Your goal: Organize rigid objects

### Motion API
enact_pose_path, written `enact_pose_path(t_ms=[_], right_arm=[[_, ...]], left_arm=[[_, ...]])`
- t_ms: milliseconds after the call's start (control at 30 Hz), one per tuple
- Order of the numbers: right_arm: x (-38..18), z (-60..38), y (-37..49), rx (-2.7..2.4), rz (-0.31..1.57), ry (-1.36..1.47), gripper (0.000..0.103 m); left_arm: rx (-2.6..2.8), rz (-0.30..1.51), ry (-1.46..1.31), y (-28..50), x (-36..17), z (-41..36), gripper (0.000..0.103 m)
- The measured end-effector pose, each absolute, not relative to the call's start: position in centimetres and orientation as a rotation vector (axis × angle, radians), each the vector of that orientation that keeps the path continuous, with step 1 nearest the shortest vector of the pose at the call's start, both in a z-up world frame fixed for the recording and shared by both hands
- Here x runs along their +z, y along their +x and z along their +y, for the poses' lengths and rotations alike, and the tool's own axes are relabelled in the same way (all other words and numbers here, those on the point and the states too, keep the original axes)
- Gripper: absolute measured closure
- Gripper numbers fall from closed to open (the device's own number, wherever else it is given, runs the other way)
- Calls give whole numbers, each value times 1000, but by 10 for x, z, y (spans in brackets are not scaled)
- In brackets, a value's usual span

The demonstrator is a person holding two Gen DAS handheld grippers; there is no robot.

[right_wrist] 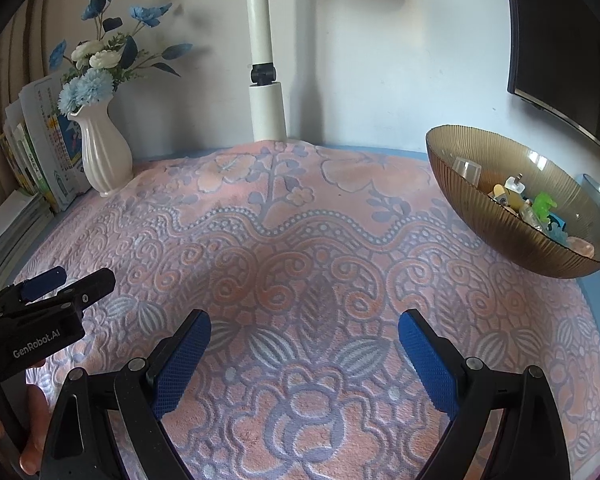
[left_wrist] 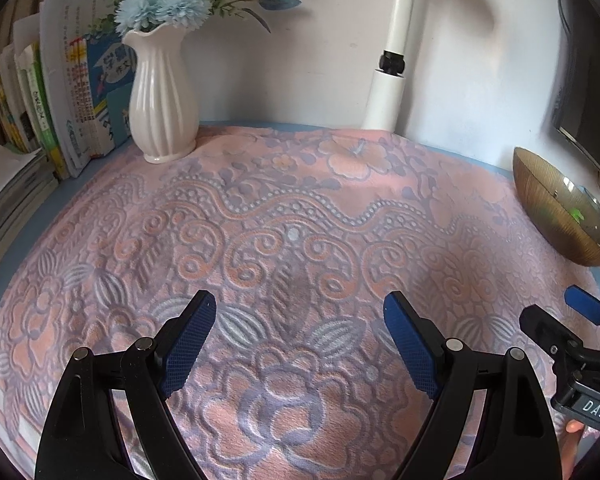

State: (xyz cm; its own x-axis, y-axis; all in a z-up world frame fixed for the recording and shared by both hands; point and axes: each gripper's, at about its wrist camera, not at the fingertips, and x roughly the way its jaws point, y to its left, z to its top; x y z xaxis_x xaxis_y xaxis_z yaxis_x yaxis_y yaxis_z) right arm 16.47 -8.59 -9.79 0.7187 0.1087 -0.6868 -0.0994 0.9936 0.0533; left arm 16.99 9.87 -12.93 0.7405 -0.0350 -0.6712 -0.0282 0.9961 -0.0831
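My left gripper (left_wrist: 300, 312) and right gripper (right_wrist: 305, 326): jaws apart, empty, above floral cloth (right_wrist: 300, 248); toy-filled amber bowl (right_wrist: 500, 216) at right.

A ribbed white vase (left_wrist: 163, 98) of blue and white artificial flowers (left_wrist: 168, 4) stands at the far left of the pink patterned cloth (left_wrist: 300, 240), just beside upright books (left_wrist: 76, 92). A white pole (right_wrist: 265, 64) rises against the wall; a dark monitor (right_wrist: 568, 40) hangs right
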Motion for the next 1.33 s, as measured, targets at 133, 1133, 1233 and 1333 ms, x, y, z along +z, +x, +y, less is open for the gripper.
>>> enact_pose_path(t_ms=[133, 1133, 1233, 1333], right_arm=[[-99, -86, 165, 112, 763, 10, 9], [-137, -91, 199, 68, 1008, -2, 0], [-136, -92, 198, 69, 1007, -2, 0], [-136, -92, 198, 70, 1008, -2, 0]], left_arm=[[-7, 734, -73, 169, -129, 97, 18], [-2, 949, -34, 202, -155, 94, 0], [-4, 948, -32, 203, -155, 94, 0], [-6, 944, -31, 203, -155, 94, 0]])
